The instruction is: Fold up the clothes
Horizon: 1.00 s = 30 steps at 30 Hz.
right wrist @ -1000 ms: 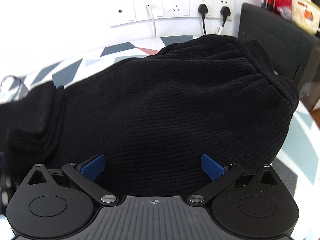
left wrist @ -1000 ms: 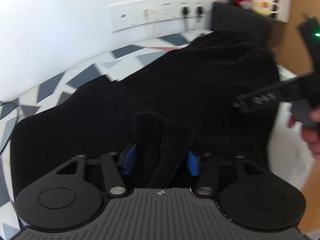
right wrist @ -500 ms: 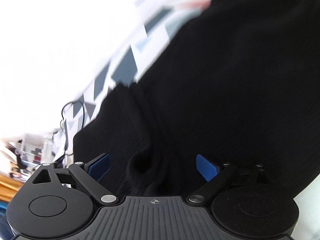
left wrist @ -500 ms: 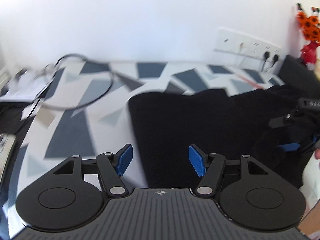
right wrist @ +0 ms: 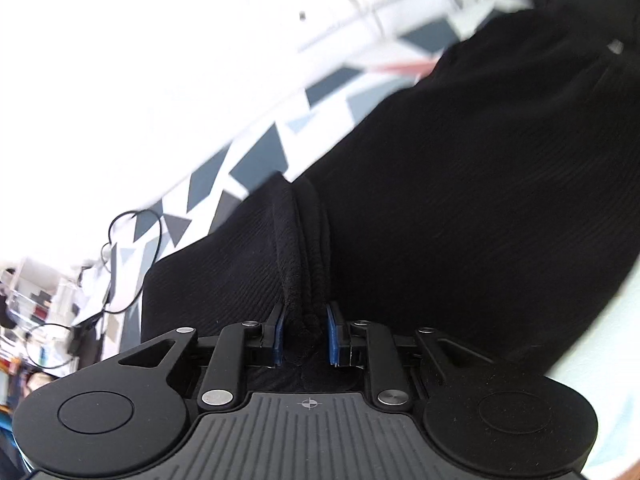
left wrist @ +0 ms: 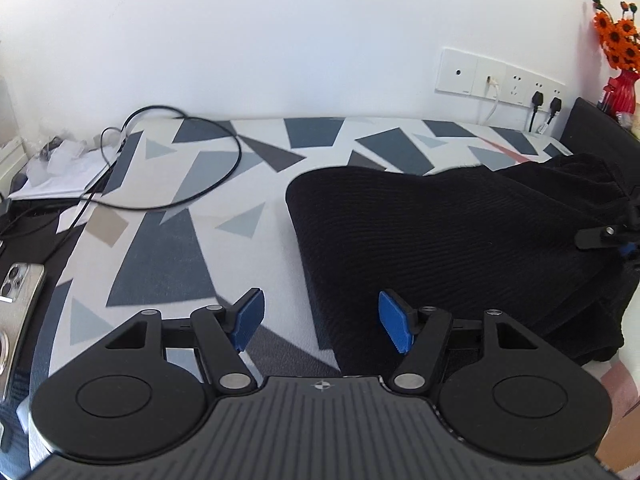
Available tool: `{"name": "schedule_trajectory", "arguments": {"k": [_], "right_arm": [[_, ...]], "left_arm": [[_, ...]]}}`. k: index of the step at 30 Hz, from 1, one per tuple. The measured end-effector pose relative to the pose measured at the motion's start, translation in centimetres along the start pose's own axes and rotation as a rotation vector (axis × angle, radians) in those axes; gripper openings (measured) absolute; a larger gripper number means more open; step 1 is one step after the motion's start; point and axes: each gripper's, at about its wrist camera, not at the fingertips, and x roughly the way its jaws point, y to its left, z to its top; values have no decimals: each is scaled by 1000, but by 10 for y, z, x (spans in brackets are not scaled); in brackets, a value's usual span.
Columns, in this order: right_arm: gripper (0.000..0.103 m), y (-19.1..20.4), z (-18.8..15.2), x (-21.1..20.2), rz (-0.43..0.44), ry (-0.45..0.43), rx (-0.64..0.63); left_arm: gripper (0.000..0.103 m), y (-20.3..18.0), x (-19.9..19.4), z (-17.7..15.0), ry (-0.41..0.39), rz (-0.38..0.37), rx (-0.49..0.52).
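We log both wrist views. The left view gives us the wide scene: the black ribbed garment (left wrist: 460,240) lies on a desk covered by a cloth with grey and blue triangles (left wrist: 168,264), occupying the right half of that surface. Its long axis runs from the rounded left edge near mid-desk toward the far right corner, where the fabric bunches and rises. Only this view shows the loop of black cable (left wrist: 192,160) on the far left of the desk, the phone (left wrist: 18,308) at the left edge, the wall sockets (left wrist: 504,80) and the orange flowers (left wrist: 618,38) in a red vase.

The left hand-held gripper (left wrist: 320,322) hangs over the garment's near-left edge. Its jaws stand apart and are opening a little; nothing is between the blue pads (left wrist: 394,326), and they touch no fabric.

At the right border of this view we see part of the right hand-held gripper (left wrist: 608,236) against the bunched end.

The right view is blurred at the top but shows what the left cannot: the right hand-held gripper (right wrist: 306,334) closing on a raised fold of the garment (right wrist: 480,200), with both pads (right wrist: 333,334) pressed on the pinched ridge. The ridge runs straight away from the jaws.
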Motion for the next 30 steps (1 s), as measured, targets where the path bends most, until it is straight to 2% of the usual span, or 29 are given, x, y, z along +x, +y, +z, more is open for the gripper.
{"name": "schedule_trajectory", "arguments": {"k": [5, 8, 12, 13, 14, 16, 18, 19, 23, 25, 30], "right_arm": [[19, -15, -21, 13, -75, 59, 9], [21, -8, -28, 19, -87, 2, -24], [27, 2, -22, 21, -98, 5, -69], [35, 0, -19, 19, -117, -8, -76], [53, -3, -15, 17, -136, -22, -83], [74, -8, -15, 13, -184, -67, -114], [74, -11, -14, 9, -209, -109, -157], [78, -14, -15, 11, -231, -118, -177], [97, -22, -16, 15, -340, -158, -264], [99, -29, -18, 16, -384, -164, -294], [102, -47, -26, 28, -434, -58, -370]], "left_arm": [[65, -13, 13, 2, 28, -31, 35], [68, -25, 26, -2, 69, -27, 78], [70, -37, 33, -3, 102, -16, 126], [71, -39, 34, -2, 113, -11, 134], [72, -41, 35, -1, 125, -7, 139], [77, -44, 39, 2, 148, 3, 152], [86, -48, 43, 3, 167, 27, 176], [91, -51, 45, 4, 174, 43, 185], [99, -56, 54, 6, 203, 85, 192], [103, -57, 57, 7, 212, 101, 185], [103, -55, 62, 8, 230, 106, 166]]}}
